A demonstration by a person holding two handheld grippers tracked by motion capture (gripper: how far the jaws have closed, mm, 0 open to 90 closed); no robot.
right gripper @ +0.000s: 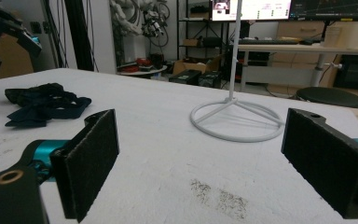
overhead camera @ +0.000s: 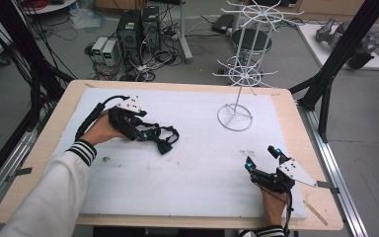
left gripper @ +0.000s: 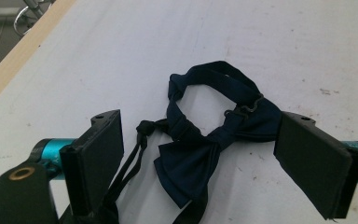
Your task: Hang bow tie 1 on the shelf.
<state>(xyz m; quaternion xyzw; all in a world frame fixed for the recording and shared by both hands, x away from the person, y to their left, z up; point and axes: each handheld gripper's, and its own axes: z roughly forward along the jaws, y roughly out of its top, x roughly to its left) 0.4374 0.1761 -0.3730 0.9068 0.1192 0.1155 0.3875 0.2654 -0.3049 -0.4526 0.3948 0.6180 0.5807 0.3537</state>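
A dark navy bow tie point(overhead camera: 160, 138) with its strap looped lies on the white board at the left. In the left gripper view the bow tie point(left gripper: 200, 154) rests flat between my left gripper's point(left gripper: 203, 119) two black pads, which stand wide apart and do not press on it. From above, the left gripper point(overhead camera: 143, 133) sits low over the tie's near end. My right gripper point(overhead camera: 262, 157) hovers open at the board's near right, nothing between its pads point(right gripper: 88, 158). The bow tie point(right gripper: 42, 107) also lies far off to the left in the right gripper view.
A white wire display stand point(overhead camera: 240, 74) with hooked arms stands at the back right of the board; its ring base and pole point(right gripper: 235, 56) rise ahead of the right gripper. The white foam board point(overhead camera: 202, 168) covers a wooden table point(overhead camera: 44, 148). Black frame posts flank the table.
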